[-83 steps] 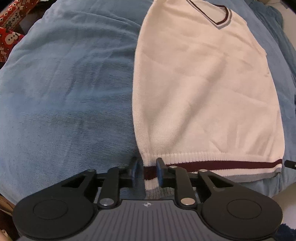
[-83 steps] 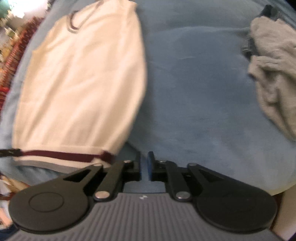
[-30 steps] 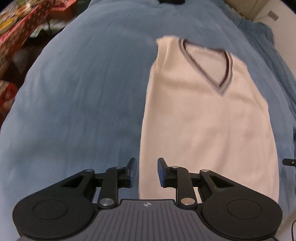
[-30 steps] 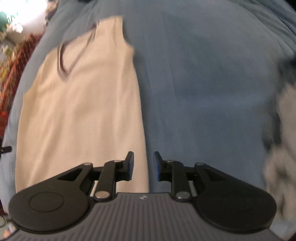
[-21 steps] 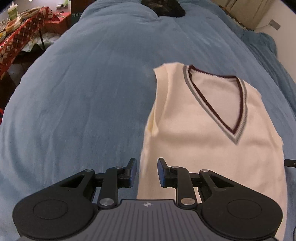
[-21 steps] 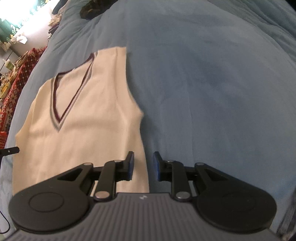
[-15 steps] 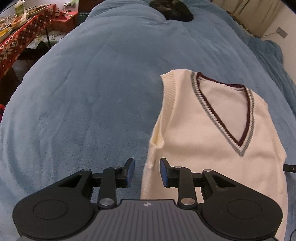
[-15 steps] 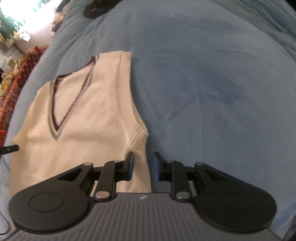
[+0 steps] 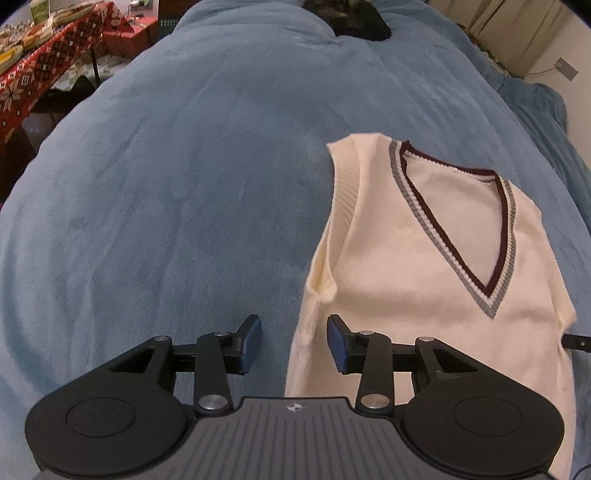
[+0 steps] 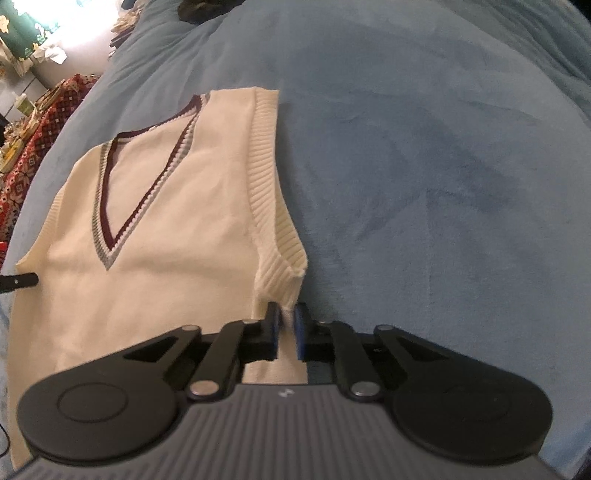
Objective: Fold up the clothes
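Grippers (image 9: 293, 339) (image 10: 285, 325) closing on cream vest (image 9: 424, 266) side edges.

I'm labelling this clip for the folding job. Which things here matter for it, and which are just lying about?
Part of the job:
- vest, flat on the blanket
- left claw, closing astride the vest's side edge
- right claw, closing on the other edge below the armhole

Lying about:
- dark bundle at the far end
- patterned cloth beside the bed

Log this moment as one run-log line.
task: fold clothes | vest: flat on blue blanket | left gripper: closing, straddles vest's side edge | right gripper: closing on opposite side edge
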{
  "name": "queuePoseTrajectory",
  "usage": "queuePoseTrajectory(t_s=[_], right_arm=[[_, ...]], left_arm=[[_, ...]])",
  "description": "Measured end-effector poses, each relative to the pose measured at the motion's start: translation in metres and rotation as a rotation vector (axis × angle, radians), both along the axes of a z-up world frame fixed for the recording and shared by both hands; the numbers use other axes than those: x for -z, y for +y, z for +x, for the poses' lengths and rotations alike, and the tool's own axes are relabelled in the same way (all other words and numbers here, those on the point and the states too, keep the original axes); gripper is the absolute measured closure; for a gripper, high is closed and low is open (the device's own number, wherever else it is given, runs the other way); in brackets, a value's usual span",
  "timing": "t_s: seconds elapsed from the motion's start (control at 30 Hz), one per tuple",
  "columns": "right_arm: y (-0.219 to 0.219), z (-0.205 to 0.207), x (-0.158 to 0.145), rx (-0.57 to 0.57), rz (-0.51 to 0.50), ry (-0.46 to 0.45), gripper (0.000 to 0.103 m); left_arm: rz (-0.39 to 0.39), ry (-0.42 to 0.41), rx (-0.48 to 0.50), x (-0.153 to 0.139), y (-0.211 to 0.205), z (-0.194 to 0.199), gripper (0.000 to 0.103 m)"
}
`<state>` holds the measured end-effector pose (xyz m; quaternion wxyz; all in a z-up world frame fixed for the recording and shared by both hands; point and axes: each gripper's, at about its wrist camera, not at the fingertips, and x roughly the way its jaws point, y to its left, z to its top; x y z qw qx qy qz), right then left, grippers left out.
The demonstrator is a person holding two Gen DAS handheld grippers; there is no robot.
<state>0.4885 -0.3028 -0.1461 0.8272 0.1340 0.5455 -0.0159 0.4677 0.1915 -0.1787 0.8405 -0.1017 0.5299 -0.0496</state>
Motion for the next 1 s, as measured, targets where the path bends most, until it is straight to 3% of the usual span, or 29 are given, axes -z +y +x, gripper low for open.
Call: queuePoseTrajectory(t_s=[0.03, 0.1, 0.27, 0.43, 0.5, 0.57, 0.73, 1.0], right_arm=[[-0.001, -0.002, -0.003, -0.002, -0.022, -0.007, 0.098], [-0.006, -0.005, -0.007, 0.004, -0.082, -0.011, 0.1], [-0.023, -0.009, -0.003, 0.031, -0.066, 0.003, 0.1], [-0.021, -0.005, 0.003, 0.035, -0.052, 0.018, 0.093], [-0.026, -0.009, -0.003, 0.053, -0.033, 0.013, 0.084], [-0.031, -0.013, -0.011, 0.067, -0.031, 0.002, 0.073], [-0.03, -0.013, -0.03, -0.004, -0.097, -0.056, 0.073], [-0.014, 0.031, -0.029, -0.061, -0.059, -0.103, 0.073]], left_arm=[[0.002, -0.008, 0.001, 0.0, 0.0, 0.001, 0.098], [0.0, -0.01, 0.004, 0.001, 0.002, 0.002, 0.097], [-0.003, -0.004, 0.001, 0.006, 0.008, 0.001, 0.096], [-0.007, 0.043, -0.002, 0.007, 0.006, 0.01, 0.09], [-0.012, 0.044, -0.009, 0.003, 0.009, 0.013, 0.079], [-0.014, 0.041, -0.015, -0.001, 0.011, 0.016, 0.076], [-0.002, 0.02, 0.001, -0.002, 0.013, 0.025, 0.075], [0.0, -0.007, 0.032, 0.002, 0.01, 0.052, 0.075]])
